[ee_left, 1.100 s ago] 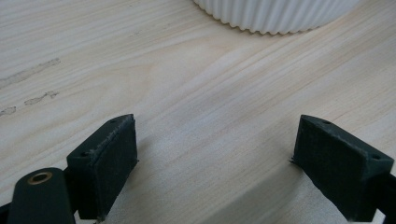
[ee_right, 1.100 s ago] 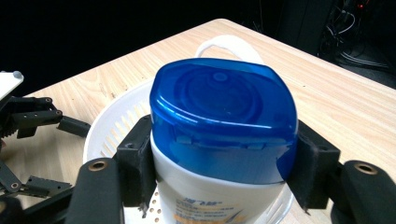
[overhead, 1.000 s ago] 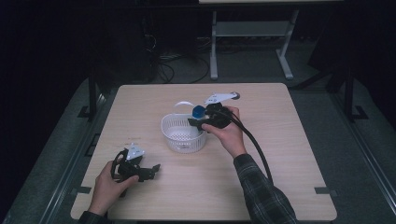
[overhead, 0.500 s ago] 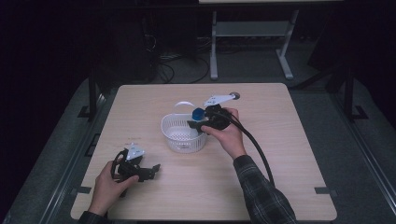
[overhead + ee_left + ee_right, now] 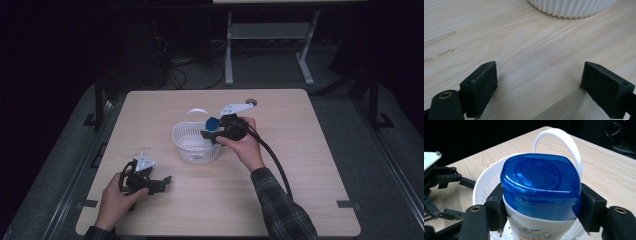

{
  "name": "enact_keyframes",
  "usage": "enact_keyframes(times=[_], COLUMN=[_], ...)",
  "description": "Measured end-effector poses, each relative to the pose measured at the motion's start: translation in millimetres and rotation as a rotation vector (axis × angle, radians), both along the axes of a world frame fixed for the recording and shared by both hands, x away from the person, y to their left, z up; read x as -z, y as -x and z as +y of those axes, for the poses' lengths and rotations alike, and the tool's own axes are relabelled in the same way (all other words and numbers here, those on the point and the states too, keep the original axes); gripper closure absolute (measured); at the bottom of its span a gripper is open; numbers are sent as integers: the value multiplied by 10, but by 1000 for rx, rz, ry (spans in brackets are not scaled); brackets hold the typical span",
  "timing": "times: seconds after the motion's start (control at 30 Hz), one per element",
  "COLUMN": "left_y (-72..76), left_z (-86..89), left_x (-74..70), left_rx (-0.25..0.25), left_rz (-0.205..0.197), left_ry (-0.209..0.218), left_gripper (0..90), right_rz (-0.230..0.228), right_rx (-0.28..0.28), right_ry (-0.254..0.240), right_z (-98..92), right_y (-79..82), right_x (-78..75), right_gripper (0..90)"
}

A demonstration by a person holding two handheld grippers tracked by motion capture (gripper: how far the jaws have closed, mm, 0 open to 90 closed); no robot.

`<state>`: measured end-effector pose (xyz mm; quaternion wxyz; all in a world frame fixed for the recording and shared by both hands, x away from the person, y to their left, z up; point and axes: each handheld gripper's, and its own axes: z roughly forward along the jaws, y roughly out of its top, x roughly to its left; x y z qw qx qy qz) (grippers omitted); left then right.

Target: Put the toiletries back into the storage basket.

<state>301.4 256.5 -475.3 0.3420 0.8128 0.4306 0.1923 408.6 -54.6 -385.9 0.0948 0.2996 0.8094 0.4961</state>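
A white bottle with a blue flip cap sits between the jaws of my right gripper, which is shut on it just below the cap. In the high view that gripper holds the blue cap over the right rim of a white ribbed basket at the table's middle. The basket's thin white handle arches up behind the cap. My left gripper rests on the wood at the front left, and its jaws stand wide open with bare table between them.
The wooden table has free room to the right and at the front middle. A round hole lies near the far edge. The basket's ribbed wall is just ahead of the left gripper. Dark floor, cables and a stand lie beyond.
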Motion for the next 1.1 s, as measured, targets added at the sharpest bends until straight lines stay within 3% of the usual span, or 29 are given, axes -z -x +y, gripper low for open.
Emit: enact_keyframes(times=[0.1, 0.57, 1.1], left_y=[0, 1, 1], left_z=[0, -3, -3], left_x=[0, 2, 2], left_rx=[0, -3, -4], left_rz=[0, -1, -2], left_ry=[0, 4, 4], left_gripper=[127, 127, 127], right_rz=[6, -3, -14], right_rx=[-15, -41, -36], right_ry=[-15, 0, -17], right_z=[16, 100, -28], right_y=[14, 78, 146], right_x=[-9, -22, -136], right_gripper=[332, 307, 288])
